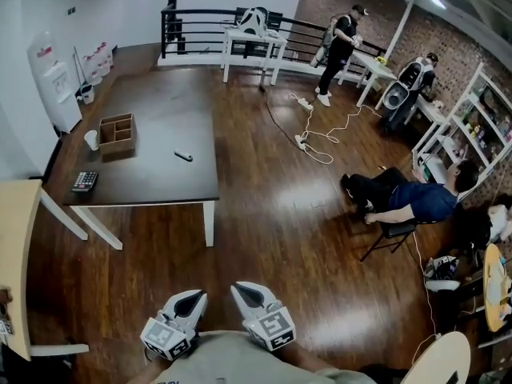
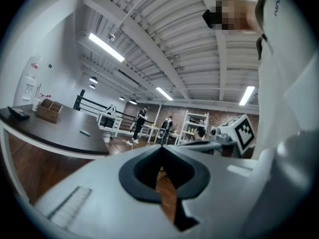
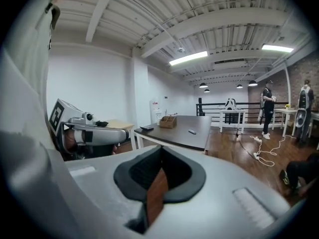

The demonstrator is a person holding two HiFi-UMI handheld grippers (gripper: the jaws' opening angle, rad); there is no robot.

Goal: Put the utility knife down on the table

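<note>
Knife (image 1: 184, 156) lies on table (image 1: 160, 106) near box (image 1: 117, 133); left gripper (image 1: 192, 298) and right gripper (image 1: 248, 290) pressed together.

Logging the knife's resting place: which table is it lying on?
The dark-topped table: the knife lies toward its right edge. The white table by the railing and the pale wooden table at left show no knife.

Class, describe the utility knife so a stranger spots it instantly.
Find the dark table at the room's left. Right of its wooden box lies the utility knife: a small slim bar, alone, unlike the cup and keypad by the left edge.
</note>
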